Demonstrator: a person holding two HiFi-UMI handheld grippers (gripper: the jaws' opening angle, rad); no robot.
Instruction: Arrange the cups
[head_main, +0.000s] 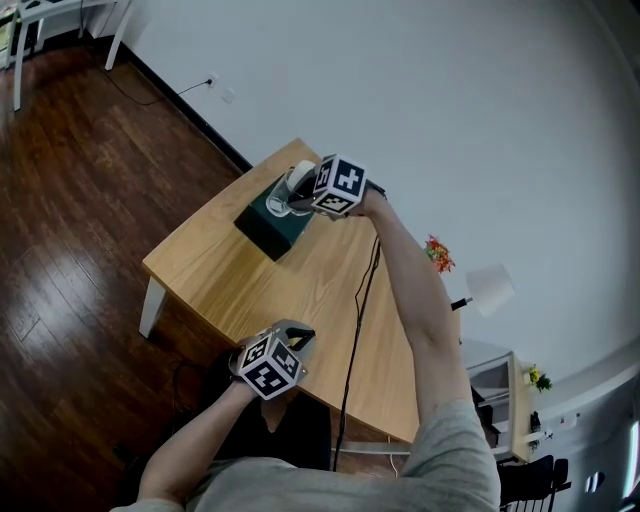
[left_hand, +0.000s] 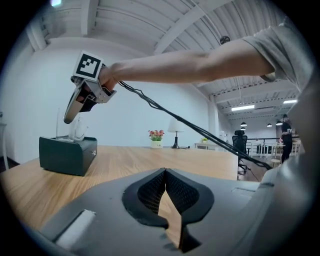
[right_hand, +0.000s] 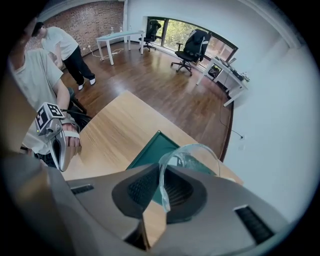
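Note:
A clear plastic cup (right_hand: 192, 152) hangs over a dark green box (right_hand: 150, 152) at the far left end of the wooden table (head_main: 300, 285). My right gripper (right_hand: 161, 189) points steeply down and is shut on the cup's rim, one pad inside the wall and one outside. In the head view the right gripper (head_main: 298, 197) holds the cup (head_main: 277, 206) just above the box (head_main: 262, 230). The left gripper view shows the cup (left_hand: 77, 132) right over the box (left_hand: 67, 155). My left gripper (head_main: 298, 338) rests near the table's front edge, shut and empty (left_hand: 165, 187).
A black cable (head_main: 356, 300) runs from the right gripper across the table. A small flower pot (left_hand: 156, 137) and a lamp (left_hand: 176, 131) stand at the table's far end. Another person (right_hand: 62, 47) stands on the wooden floor, with desks and office chairs (right_hand: 192, 47) beyond.

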